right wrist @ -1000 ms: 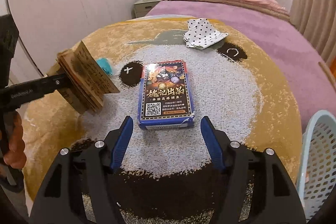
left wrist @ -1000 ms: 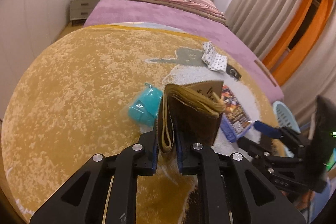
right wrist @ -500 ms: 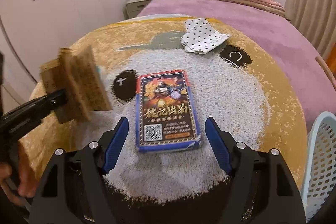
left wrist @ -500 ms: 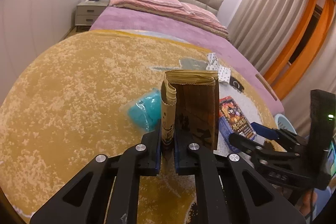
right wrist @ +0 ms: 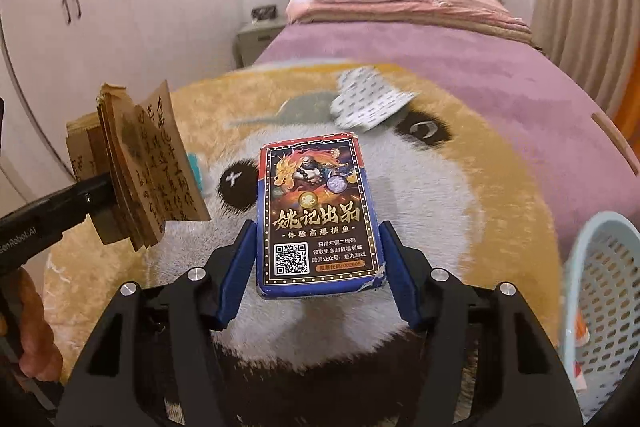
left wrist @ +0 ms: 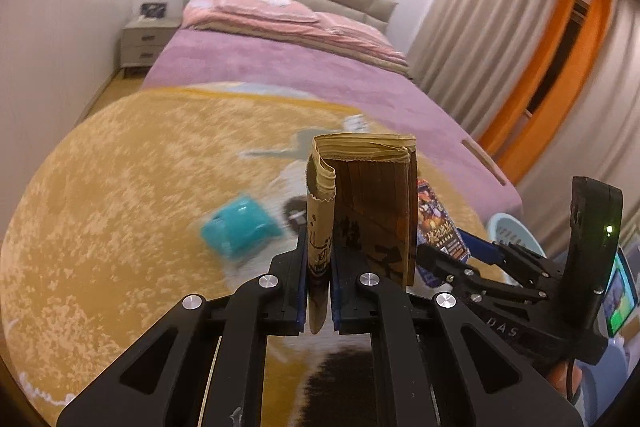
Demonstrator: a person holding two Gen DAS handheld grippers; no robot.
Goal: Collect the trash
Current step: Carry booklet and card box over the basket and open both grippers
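Observation:
My left gripper (left wrist: 319, 267) is shut on a folded brown paper bag (left wrist: 368, 203) and holds it upright above the round panda rug; the bag also shows at the left of the right wrist view (right wrist: 136, 167). My right gripper (right wrist: 318, 267) has its blue fingers (right wrist: 240, 275) against both sides of a blue printed card box (right wrist: 316, 215), which looks lifted off the rug. The box also shows in the left wrist view (left wrist: 438, 227). A teal wrapper (left wrist: 240, 227) and a white dotted packet (right wrist: 368, 101) lie on the rug.
A light-blue perforated basket (right wrist: 600, 291) stands at the right edge of the rug (right wrist: 480, 187). A bed with a purple cover (right wrist: 460, 67) is behind the rug, with a nightstand (left wrist: 146, 41), white wardrobes (right wrist: 80, 27) at left and curtains (left wrist: 500, 27) at right.
My right gripper has moved in and shut around the card box. My left gripper has raised the paper bag higher above the rug.

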